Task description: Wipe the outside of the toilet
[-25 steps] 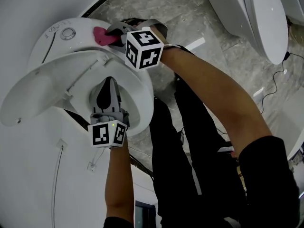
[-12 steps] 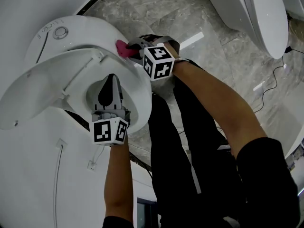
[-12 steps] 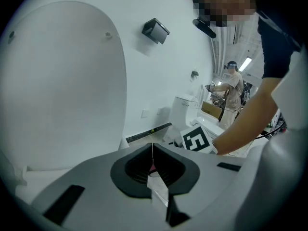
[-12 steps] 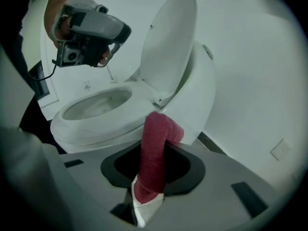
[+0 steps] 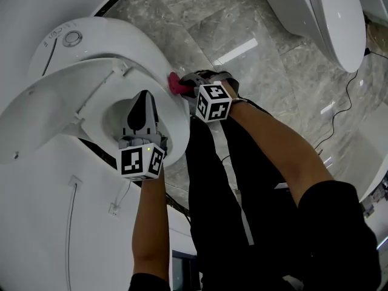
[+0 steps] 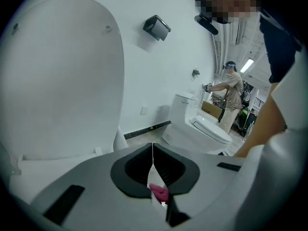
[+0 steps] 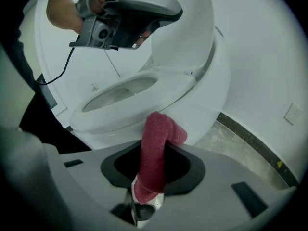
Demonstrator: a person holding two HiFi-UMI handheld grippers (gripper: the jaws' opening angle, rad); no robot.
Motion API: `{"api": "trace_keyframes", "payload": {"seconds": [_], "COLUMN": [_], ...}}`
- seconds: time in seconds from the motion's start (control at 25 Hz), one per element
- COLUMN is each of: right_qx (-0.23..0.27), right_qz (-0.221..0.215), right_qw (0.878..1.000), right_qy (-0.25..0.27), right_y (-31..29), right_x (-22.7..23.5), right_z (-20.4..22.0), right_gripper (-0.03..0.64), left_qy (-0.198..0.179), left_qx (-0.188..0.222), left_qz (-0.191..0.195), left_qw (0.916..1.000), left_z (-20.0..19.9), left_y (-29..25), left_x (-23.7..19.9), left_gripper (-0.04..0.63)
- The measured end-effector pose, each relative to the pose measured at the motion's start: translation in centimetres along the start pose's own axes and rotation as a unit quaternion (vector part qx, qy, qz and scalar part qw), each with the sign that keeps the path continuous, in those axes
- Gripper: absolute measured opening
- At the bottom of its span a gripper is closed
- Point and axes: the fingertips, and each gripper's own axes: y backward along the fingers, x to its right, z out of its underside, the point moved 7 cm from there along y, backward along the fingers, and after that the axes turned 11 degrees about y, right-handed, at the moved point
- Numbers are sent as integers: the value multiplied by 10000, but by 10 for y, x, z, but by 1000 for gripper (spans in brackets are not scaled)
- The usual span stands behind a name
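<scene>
Right gripper (image 7: 152, 177) jaws tight on pink cloth (image 7: 156, 146), partly hidden at toilet (image 7: 120, 117) rim; left gripper (image 6: 152, 170) jaws together.

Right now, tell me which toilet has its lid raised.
The near toilet by the left gripper; the far toilet at top right has its lid down.

Two toilets (image 5: 121, 38) (image 5: 339, 23); two grippers (image 5: 144, 97) (image 5: 188, 85); one pink cloth (image 5: 175, 82).

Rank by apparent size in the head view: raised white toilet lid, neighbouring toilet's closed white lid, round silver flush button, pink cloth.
1. Raised white toilet lid, clearly the largest.
2. Neighbouring toilet's closed white lid, though it sits farther from the camera.
3. Round silver flush button and pink cloth look about alike; the cloth is partly hidden.
</scene>
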Motion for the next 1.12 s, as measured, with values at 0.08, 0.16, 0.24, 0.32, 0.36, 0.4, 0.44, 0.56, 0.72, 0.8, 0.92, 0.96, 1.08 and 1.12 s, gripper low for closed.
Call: {"api": "trace_keyframes", "payload": {"seconds": [0.08,0.16,0.24,0.32,0.36,0.4,0.44,0.56,0.72,0.8,0.92,0.96,1.08,1.12], "right_qx": [-27,-52,-89,-123,-136,-146,-157,-189,-217,-251,-255,-234,-120,-63], "right_qz": [-70,-147,-239,-329,-376,-428,-490,-729,-1256,-1698,-2089,-2050,-1591,-1376], "right_qw": [9999,9997,9994,9991,9988,9986,9983,9969,9918,9851,9775,9784,9871,9902], "right_qy": [-112,-193,-225,-257,-273,-282,-281,-215,-75,89,158,96,-152,-235], "right_y": [-1,-3,-3,-3,-3,-4,-4,-6,-8,-10,-6,-3,11,16], "right_x": [-13,-25,-37,-49,-54,-60,-67,-88,-119,-134,-140,-133,-92,-74], "right_z": [4,6,10,14,16,17,18,22,26,29,33,34,36,36], "right_gripper": [130,130,130,130,130,130,130,130,130,129,129,129,129,129], "left_qy": [28,65,81,77,74,76,80,94,75,33,146,157,103,92], "left_qx": [-9,-22,-40,-63,-74,-85,-96,-126,-177,-218,-193,-181,-182,-178], "left_qz": [-10,-34,-40,-38,-43,-54,-68,-93,-99,-81,-160,-177,-206,-224], "left_qw": [10000,10000,10000,9999,9999,9999,9999,9998,9998,9997,9996,9996,9996,9995], "left_z": [3,7,10,12,13,14,15,18,20,20,18,17,12,10], "left_y": [1,2,2,2,2,2,3,4,5,4,3,3,3,3], "left_x": [0,1,3,5,5,5,4,4,6,6,5,5,2,1], "left_gripper": [18,20,20,18,20,18,18,20,20,18,20,18,20,18]}}
